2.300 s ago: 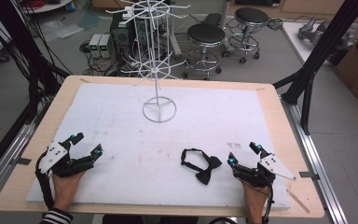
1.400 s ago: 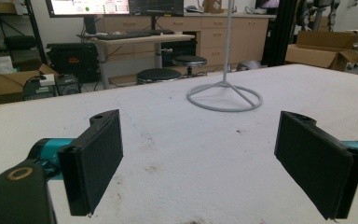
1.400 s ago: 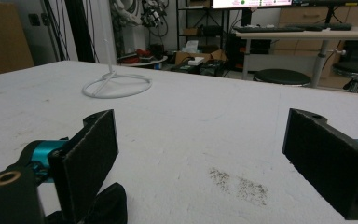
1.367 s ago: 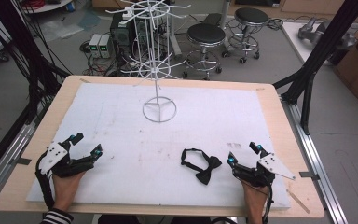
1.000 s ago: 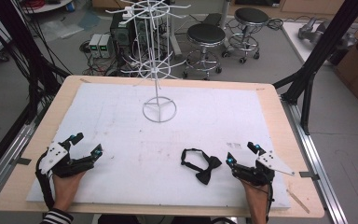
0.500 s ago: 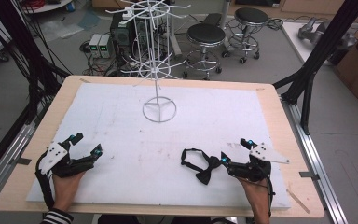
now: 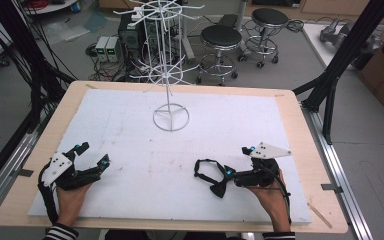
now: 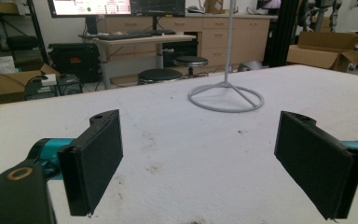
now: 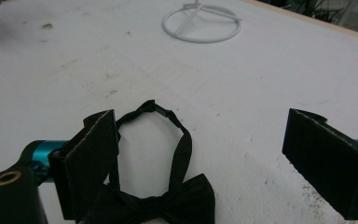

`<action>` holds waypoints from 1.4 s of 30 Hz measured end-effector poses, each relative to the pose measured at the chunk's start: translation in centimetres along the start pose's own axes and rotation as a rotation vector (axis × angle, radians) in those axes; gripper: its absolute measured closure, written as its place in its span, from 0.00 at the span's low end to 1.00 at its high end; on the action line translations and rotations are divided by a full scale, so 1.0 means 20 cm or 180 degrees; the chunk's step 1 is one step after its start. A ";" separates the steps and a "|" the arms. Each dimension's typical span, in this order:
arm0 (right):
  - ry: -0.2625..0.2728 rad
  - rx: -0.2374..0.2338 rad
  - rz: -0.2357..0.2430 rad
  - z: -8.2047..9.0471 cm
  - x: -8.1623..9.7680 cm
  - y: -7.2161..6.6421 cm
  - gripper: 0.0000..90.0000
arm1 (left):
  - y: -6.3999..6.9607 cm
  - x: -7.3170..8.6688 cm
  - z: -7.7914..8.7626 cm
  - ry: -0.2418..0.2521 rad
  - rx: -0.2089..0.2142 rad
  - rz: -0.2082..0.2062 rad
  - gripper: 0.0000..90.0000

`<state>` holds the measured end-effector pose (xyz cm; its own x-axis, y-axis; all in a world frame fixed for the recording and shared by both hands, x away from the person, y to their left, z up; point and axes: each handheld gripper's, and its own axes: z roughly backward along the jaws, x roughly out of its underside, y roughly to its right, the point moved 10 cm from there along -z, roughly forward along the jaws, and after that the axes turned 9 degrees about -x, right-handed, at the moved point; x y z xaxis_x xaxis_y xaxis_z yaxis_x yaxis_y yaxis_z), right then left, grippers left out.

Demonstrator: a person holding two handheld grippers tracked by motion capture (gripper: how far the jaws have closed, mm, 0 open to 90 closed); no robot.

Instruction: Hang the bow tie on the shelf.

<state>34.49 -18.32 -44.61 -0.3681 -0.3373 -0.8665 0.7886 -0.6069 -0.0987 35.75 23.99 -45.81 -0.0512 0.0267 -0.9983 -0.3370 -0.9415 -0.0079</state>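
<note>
Your right hand-held gripper (image 7: pixel 231 167) sits with its flat, black jaws spread wide around a black fabric bow tie (image 9: pixel 168 196), whose thin strap loops forward on the white counter (image 7: pixel 230 125). Your left hand-held gripper (image 7: pixel 92 154) rests equally wide open, well apart. A white wire stand (image 7: pixel 170 116) rises beyond.

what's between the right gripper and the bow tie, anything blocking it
Nothing visible. The right gripper is open with the bow tie lying flat on the white mat right at its jaws. The wire rack stands far beyond.
</note>
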 end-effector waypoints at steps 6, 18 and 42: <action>-0.0246 -0.0096 -0.0047 -0.05 0.01 0.00 0.19 | 0.00 0.00 0.00 -0.0010 0.0000 -0.0004 0.17; -0.0770 -0.0167 -0.0002 -0.15 0.04 -0.02 0.30 | 0.00 0.00 0.00 -0.0019 0.0005 -0.0008 0.17; -0.1496 -0.0103 0.0194 -0.24 0.14 -0.01 0.56 | 0.00 0.00 0.00 -0.0034 0.0012 0.0006 0.17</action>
<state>35.73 -15.63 -49.34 -0.4977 -0.6654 -0.5564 0.8280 -0.5555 -0.0762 35.83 23.95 -45.88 -0.0617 0.0285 -0.9977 -0.3405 -0.9402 -0.0058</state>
